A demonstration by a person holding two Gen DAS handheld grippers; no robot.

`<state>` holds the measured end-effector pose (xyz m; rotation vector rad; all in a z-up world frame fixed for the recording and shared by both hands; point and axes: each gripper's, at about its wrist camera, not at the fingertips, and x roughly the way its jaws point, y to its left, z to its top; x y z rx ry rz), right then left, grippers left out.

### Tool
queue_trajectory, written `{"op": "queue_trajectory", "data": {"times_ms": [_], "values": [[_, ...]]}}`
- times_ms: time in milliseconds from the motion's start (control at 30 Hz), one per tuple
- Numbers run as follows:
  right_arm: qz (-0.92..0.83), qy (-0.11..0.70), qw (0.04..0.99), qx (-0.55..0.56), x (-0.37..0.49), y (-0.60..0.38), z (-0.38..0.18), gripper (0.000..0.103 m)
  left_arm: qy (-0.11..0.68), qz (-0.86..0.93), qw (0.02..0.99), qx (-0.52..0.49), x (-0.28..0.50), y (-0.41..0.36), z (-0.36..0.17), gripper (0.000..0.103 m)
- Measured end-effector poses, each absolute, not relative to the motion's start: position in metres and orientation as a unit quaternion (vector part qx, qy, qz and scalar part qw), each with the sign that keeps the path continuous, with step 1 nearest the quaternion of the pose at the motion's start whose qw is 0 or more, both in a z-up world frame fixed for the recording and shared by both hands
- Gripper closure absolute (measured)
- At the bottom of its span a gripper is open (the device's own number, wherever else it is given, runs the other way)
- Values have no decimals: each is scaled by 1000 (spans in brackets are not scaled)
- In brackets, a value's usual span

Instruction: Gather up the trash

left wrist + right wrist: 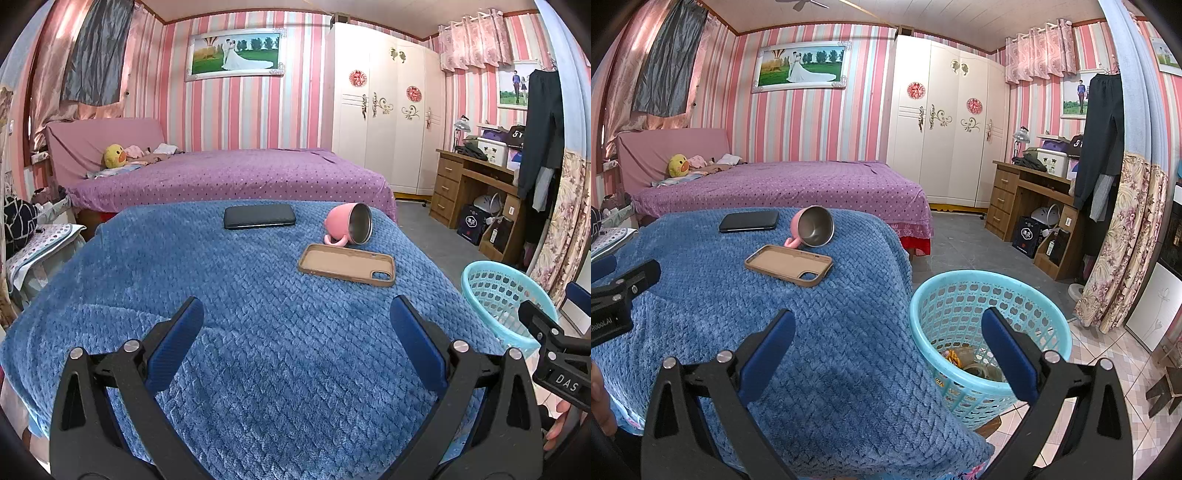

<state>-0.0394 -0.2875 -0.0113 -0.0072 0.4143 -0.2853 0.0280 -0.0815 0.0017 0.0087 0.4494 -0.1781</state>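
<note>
A light blue plastic basket (945, 295) stands on the floor to the right of the blue-blanketed table (775, 314); it also shows in the left wrist view (495, 288). Trash (964, 360) lies at its bottom. My right gripper (888, 328) is open and empty, hovering over the table's right edge and the basket. My left gripper (297, 325) is open and empty above the blanket (258, 332). A brown phone case (347, 264), a tipped pink mug (349, 224) and a black phone (259, 216) lie on the table's far part.
A purple bed (229, 173) stands behind the table. A white wardrobe (945, 133) and a wooden desk (1030, 206) are at the right. A floral curtain (1123, 240) hangs near the basket. Tiled floor (1108, 350) lies around the basket.
</note>
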Motion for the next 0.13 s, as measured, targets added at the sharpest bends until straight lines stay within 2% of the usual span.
{"op": "queue_trajectory", "data": {"times_ms": [133], "values": [[-141, 206, 968, -4, -39, -287, -11, 5, 222, -89, 971, 6, 29, -83, 2, 5]]}}
